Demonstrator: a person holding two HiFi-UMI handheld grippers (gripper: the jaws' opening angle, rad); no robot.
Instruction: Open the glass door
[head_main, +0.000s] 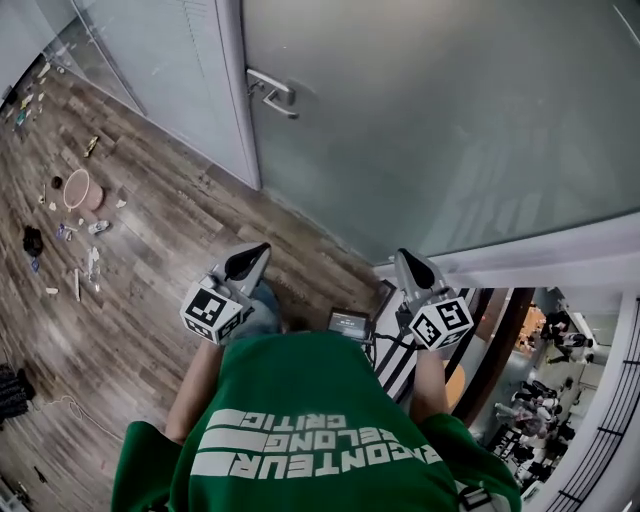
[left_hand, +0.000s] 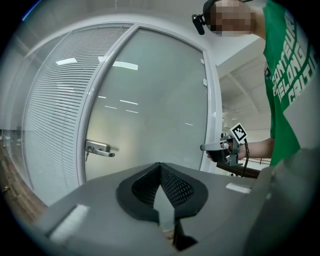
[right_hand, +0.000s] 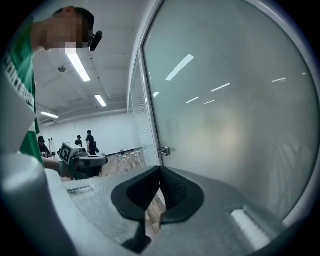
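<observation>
The frosted glass door (head_main: 450, 110) stands closed ahead of me, its metal lever handle (head_main: 270, 92) near its left edge. Both grippers hang well short of it and touch nothing. In the head view my left gripper (head_main: 260, 250) and right gripper (head_main: 406, 257) point toward the door's base, each with its jaws together and empty. The left gripper view shows the handle (left_hand: 98, 149) beyond my shut left gripper (left_hand: 160, 166), with the right gripper (left_hand: 220, 148) off to the right. From the right gripper (right_hand: 160, 170), the handle (right_hand: 164, 150) is small and far.
A glass wall panel with blinds (head_main: 170, 60) adjoins the door on the left. The wooden floor (head_main: 150, 260) carries scattered small items and a pink bowl (head_main: 76, 188) at the left. On the right is a railing (head_main: 600, 430) over a lower level. People (right_hand: 85, 141) stand far off.
</observation>
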